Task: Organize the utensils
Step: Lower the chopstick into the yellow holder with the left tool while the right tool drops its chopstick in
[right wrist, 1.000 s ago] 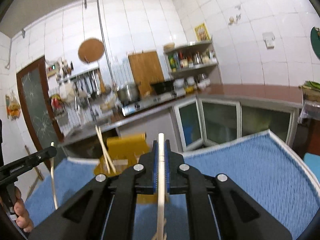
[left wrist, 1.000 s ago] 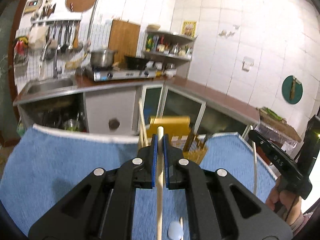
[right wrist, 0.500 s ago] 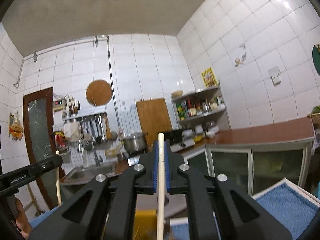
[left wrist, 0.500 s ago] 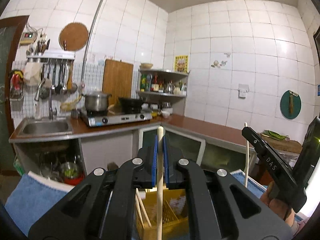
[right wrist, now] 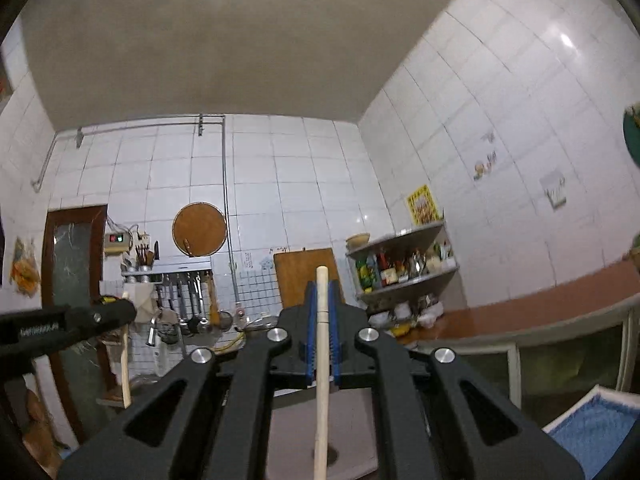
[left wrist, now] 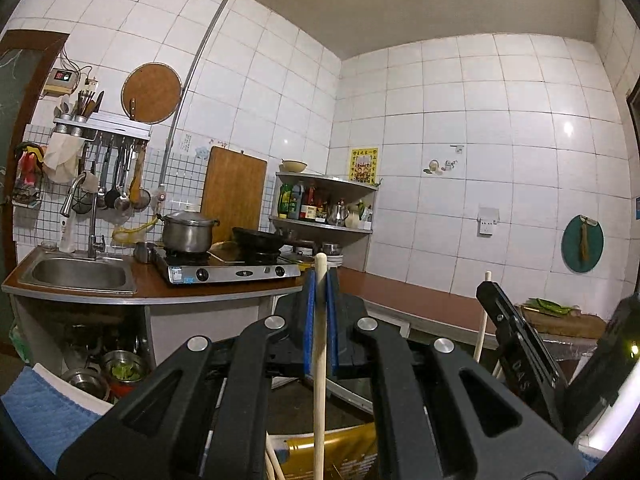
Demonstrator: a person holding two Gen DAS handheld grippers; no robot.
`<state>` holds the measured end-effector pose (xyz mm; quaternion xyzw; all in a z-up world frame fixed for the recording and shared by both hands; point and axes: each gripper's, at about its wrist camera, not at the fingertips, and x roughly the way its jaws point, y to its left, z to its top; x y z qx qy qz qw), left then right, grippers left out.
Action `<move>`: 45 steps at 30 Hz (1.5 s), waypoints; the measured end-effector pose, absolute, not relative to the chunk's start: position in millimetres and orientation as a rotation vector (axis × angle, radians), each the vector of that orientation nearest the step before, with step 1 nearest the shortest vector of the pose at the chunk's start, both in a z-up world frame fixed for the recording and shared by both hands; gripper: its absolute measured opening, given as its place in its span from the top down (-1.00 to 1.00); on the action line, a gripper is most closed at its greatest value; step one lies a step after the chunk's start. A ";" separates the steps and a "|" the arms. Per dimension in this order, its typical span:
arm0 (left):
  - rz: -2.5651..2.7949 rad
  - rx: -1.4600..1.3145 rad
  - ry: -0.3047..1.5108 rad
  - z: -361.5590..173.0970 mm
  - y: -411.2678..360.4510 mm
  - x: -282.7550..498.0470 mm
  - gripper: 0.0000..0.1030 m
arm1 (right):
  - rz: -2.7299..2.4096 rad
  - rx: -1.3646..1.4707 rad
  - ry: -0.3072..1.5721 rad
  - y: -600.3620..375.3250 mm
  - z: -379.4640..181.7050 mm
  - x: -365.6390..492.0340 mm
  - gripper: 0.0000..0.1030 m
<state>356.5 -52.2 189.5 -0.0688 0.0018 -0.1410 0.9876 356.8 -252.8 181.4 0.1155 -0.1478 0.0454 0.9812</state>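
Observation:
My left gripper (left wrist: 319, 278) is shut on a pale wooden chopstick (left wrist: 319, 380) that stands upright between its blue pads, its tip poking just above them. Below it, at the frame's bottom edge, shows the top of a yellow utensil holder (left wrist: 340, 446) with other chopsticks (left wrist: 274, 460) in it. My right gripper (right wrist: 322, 290) is likewise shut on a second wooden chopstick (right wrist: 321, 400). Each gripper appears in the other's view: the right gripper (left wrist: 516, 344) at the right with its chopstick (left wrist: 482, 320), the left gripper (right wrist: 76, 320) at the left with its chopstick (right wrist: 126, 360).
A blue towel (left wrist: 40, 412) covers the table, seen only at the lower corners (right wrist: 592, 424). Beyond are a kitchen counter with a sink (left wrist: 76, 276), a gas stove with a pot (left wrist: 188, 232), a corner shelf of bottles (left wrist: 324, 204) and tiled walls.
Both grippers rose and tipped upward, each keeping its chopstick. The blue table and the yellow holder slid down to the bottom of the views, and the right wrist view now shows mostly wall and ceiling.

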 end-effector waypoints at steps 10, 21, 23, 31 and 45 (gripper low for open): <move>-0.253 -0.130 -0.006 162.9 -59.7 374.0 0.92 | 0.029 0.133 -0.354 -236.6 169.1 358.3 0.88; -0.241 -0.108 0.047 141.9 -61.9 387.8 0.92 | 0.021 0.097 -0.349 -237.4 163.6 356.4 0.88; -0.236 -0.095 0.051 137.5 -63.2 389.0 0.92 | 0.023 0.091 -0.348 -237.5 163.6 357.2 0.88; -0.237 -0.075 0.087 125.5 -64.4 393.9 0.92 | 0.037 0.076 -0.348 -237.3 165.3 359.2 0.88; -0.222 -0.072 0.169 102.5 -54.7 405.0 0.91 | 0.070 0.057 -0.200 -247.2 122.0 360.3 0.88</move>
